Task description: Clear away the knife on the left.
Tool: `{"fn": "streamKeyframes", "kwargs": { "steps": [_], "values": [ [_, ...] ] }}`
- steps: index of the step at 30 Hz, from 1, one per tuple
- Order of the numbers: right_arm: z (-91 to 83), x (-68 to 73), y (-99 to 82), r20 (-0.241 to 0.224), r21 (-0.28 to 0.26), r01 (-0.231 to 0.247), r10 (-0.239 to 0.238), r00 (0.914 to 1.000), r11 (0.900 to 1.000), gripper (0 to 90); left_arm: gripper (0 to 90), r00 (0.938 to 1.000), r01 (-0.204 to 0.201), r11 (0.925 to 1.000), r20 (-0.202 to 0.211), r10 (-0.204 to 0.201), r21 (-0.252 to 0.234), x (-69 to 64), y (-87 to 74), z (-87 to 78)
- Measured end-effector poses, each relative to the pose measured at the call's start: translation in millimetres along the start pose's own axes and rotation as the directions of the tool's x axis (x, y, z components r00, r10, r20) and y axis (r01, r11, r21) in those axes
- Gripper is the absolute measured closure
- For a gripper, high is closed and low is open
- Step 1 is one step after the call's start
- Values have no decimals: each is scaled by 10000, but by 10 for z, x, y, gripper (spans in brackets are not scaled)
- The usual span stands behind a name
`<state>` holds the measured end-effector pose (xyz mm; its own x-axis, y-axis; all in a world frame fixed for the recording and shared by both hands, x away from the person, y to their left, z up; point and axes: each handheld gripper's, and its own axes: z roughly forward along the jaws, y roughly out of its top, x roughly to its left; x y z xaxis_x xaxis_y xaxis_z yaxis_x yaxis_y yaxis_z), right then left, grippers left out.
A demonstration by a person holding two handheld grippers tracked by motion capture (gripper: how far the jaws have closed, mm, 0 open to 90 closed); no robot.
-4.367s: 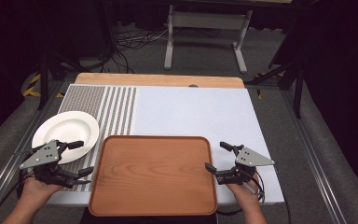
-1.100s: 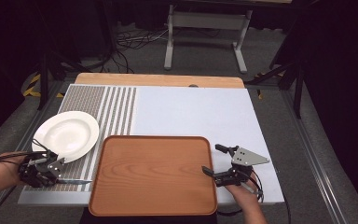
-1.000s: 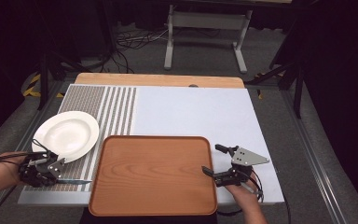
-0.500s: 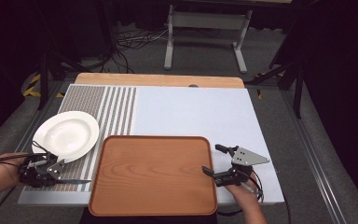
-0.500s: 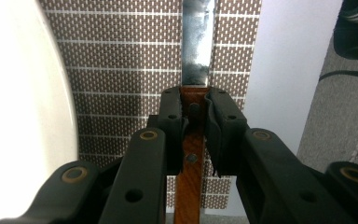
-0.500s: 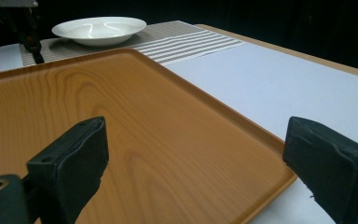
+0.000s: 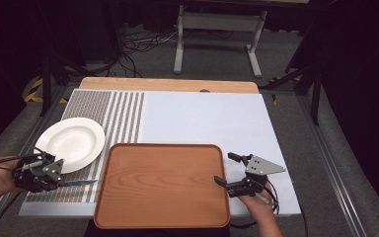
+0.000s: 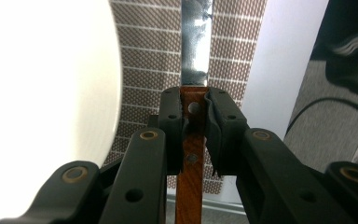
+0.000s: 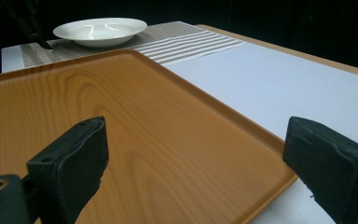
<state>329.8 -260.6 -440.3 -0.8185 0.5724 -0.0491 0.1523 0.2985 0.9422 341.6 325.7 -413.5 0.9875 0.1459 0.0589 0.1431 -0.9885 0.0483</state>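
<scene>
The left hand-held gripper (image 8: 193,128) is clamped on the wooden handle of a knife (image 8: 195,70), its jaws pressed against both sides of the handle just behind the blade. Four seconds back this gripper hung open beside the tray with nothing in it; since then it has moved out to the left edge of the surface and taken up the knife, and over the last second it has barely shifted. In the high view the knife (image 7: 76,183) points toward the tray (image 7: 163,185), its blade over the striped mat (image 7: 123,111), with the white plate (image 7: 74,140) just beside the gripper. I judge the pickup done, so the next step is probably carrying the knife to the tray or plate. The right hand-held gripper (image 7: 227,169) stays put with its jaws wide apart, straddling the tray's right edge (image 9: 261,135) without closing on it.
</scene>
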Motion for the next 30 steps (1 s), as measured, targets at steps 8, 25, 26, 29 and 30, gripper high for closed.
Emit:
{"fn": "streamKeyframes", "kwargs": {
  "steps": [8,25,26,29,30],
  "values": [
    [-4,-1,2,-1,-37,-5,5,10000,10000,77,779,9968,800,9951,73,-797,-584,7,54,-176],
    [-18,-8,0,27,-83,-31,32,10000,10000,77,779,9381,3364,9297,1402,-3168,-1500,59,227,-354],
    [-18,-8,1,33,-75,-27,27,10000,10000,77,779,9310,3549,9203,1524,-3317,-1645,61,241,-374],
    [-17,-6,1,31,-74,-34,34,10000,10000,77,779,9243,3713,9096,1672,-3431,-1862,71,258,-393],
    [-17,-6,1,29,-75,-36,36,10000,10000,77,778,9172,3870,9031,1777,-3565,-1861,70,267,-405]
  ]
}}
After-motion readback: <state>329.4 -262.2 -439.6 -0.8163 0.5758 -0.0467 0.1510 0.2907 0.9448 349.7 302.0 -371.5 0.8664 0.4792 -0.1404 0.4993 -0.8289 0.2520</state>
